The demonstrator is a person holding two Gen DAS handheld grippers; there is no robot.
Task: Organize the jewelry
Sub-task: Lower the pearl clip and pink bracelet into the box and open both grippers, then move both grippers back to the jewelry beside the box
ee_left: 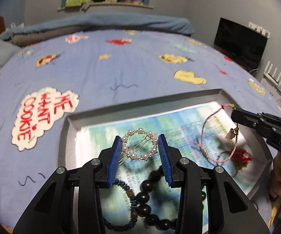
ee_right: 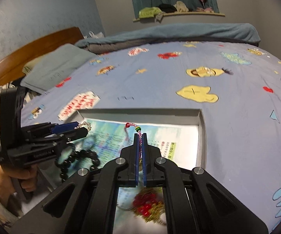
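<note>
A grey tray (ee_left: 70, 128) lined with printed paper lies on the bed. My left gripper (ee_left: 140, 140) is open, its blue pads on either side of a round pearl hair clip (ee_left: 139, 146) that lies on the paper. A black bead bracelet (ee_left: 146, 195) and a dark blue bead bracelet (ee_left: 129, 194) lie below it. My right gripper (ee_right: 140, 136) is shut on a pink braided cord bracelet (ee_right: 140, 139) and holds it lifted over the tray (ee_right: 201, 136); its loop hangs in the left wrist view (ee_left: 214, 136). A red and gold beaded piece (ee_right: 146, 204) lies under it.
The tray sits on a blue cartoon-print bedsheet (ee_left: 121, 68). A folded blue blanket (ee_left: 101, 23) and a grey pillow (ee_right: 52, 68) lie at the far side. A black monitor (ee_left: 240, 41) stands at the right. A wooden headboard (ee_right: 23, 52) is at the left.
</note>
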